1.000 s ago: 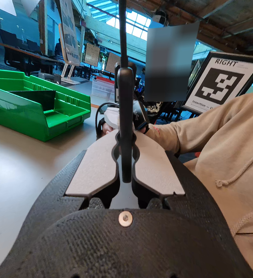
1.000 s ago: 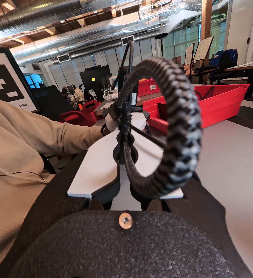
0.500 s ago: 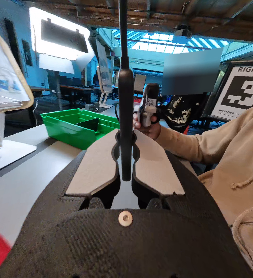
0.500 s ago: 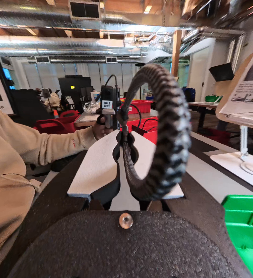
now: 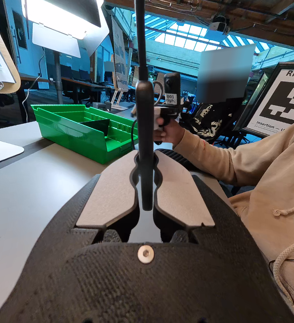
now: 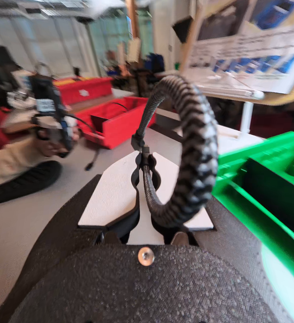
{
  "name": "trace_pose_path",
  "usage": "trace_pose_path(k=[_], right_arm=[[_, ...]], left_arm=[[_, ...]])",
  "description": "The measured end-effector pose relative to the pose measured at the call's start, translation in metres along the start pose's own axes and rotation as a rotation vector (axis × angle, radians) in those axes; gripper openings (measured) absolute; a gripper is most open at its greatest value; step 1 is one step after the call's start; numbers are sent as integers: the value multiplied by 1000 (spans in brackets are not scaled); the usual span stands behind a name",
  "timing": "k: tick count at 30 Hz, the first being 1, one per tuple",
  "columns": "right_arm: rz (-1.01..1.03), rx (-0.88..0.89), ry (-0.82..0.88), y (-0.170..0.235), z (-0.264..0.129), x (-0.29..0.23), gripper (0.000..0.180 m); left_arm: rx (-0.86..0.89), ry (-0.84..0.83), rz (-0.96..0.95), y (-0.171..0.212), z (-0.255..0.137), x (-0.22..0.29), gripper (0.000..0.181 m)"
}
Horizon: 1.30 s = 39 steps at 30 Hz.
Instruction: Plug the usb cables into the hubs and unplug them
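You are swinging the right gripper [image 6: 145,158] and its braided cable [image 6: 199,167] toward the green bin [image 6: 272,176], away from the left gripper [image 5: 145,158]

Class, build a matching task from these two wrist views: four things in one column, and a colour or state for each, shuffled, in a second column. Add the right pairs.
Things
1. braided cable
2. left gripper
3. bin beside the right gripper
4. bin farther back on the table

Colour or state
A. red
B. shut on a slim black hub
C. green
D. bent in a loop, its end clamped in the right gripper

Pairs: 1-D, 2-B, 3-C, 4-A
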State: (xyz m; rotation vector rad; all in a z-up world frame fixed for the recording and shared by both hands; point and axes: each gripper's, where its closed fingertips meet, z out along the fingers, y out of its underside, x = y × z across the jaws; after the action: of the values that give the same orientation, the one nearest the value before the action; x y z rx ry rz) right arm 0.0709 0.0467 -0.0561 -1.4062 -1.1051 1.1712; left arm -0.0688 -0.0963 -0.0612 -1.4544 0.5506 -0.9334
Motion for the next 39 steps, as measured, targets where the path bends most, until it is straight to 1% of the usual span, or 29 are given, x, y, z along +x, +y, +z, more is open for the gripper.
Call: trace_pose_path(k=[5,7,11,13,15,17,19,23,27,29,32,39], right_arm=[[-96,-244,337,6,-20,93,9],[-104,-356,424,16,-23,120,10],[-149,-598,571,53,-26,147,10],[-223,-764,639,77,-34,155,9],[-277,-845,684,90,-40,161,9],[-292,-865,686,97,-41,161,10],[-325,-848,713,93,-42,163,10],[-291,-754,695,81,-37,157,33],[-289,-660,649,73,-28,151,46],[-291,-626,618,70,-22,145,48],[-325,-614,623,63,-18,140,49],[-405,-665,667,50,-20,141,49]], left_arm=[[-21,-21,-12,6,2,-5,12],[-27,-29,-15,9,2,-7,12],[-38,-41,-18,12,2,-10,12],[-44,-41,-24,15,2,-11,12],[-49,-40,-26,16,3,-12,12],[-52,-41,-27,17,3,-11,12],[-55,-43,-23,18,4,-11,12],[-62,-48,-23,20,5,-11,12],[-72,-53,-31,23,6,-12,12],[-77,-57,-33,24,7,-12,12],[-83,-60,-35,26,7,-13,12],[-95,-77,-56,31,7,-19,12]])
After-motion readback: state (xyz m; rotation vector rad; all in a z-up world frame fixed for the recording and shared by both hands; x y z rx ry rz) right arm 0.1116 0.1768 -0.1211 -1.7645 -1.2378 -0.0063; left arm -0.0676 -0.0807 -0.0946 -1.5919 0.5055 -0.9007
